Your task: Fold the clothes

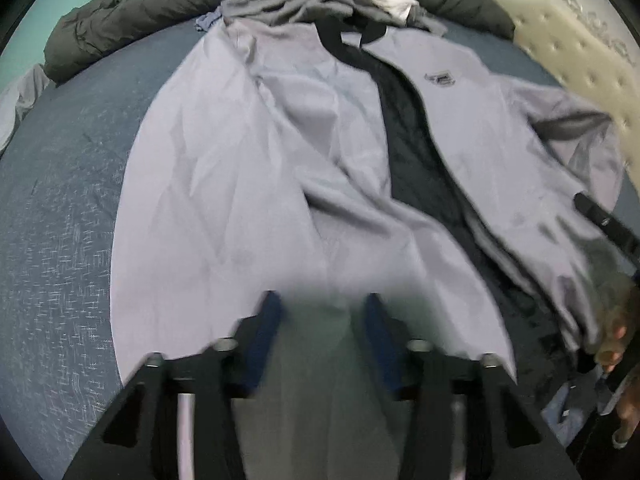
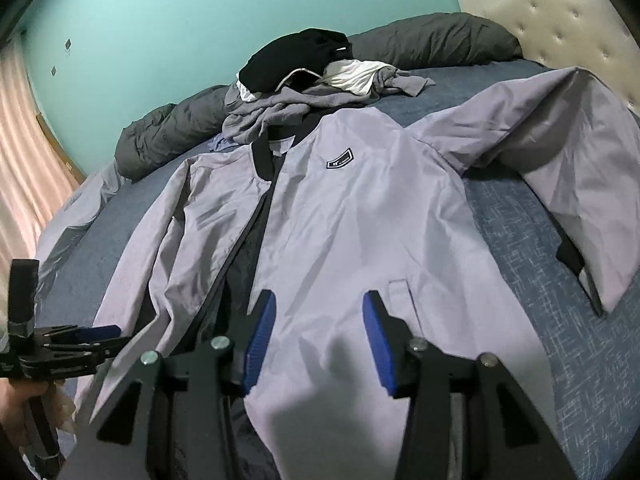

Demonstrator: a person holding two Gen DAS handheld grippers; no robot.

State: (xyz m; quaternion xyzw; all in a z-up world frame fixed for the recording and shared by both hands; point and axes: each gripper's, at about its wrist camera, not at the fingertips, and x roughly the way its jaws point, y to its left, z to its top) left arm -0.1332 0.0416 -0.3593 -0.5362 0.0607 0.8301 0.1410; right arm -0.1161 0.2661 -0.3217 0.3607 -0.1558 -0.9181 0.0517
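Note:
A lavender-grey jacket point(image 2: 360, 220) with a black collar, a dark lining and a chest patch point(image 2: 340, 159) lies front up and unzipped on the bed. Its right sleeve point(image 2: 580, 152) spreads out sideways and ends in a black cuff point(image 2: 572, 258). The other sleeve point(image 1: 280, 128) lies over the left front panel. My left gripper point(image 1: 323, 312) hovers over the left hem, jaws apart, nothing between them. My right gripper point(image 2: 320, 316) stands open above the right front panel near its pocket flap point(image 2: 400, 285). The left gripper point(image 2: 100, 336) also shows at the jacket's left edge.
The blue bed cover point(image 2: 560, 340) carries a pile of black, white and grey clothes point(image 2: 304, 72) just beyond the collar. A dark grey duvet point(image 2: 436, 40) lies along the far edge. A cream tufted headboard point(image 2: 560, 20) is on the right, a pink curtain point(image 2: 24, 140) on the left.

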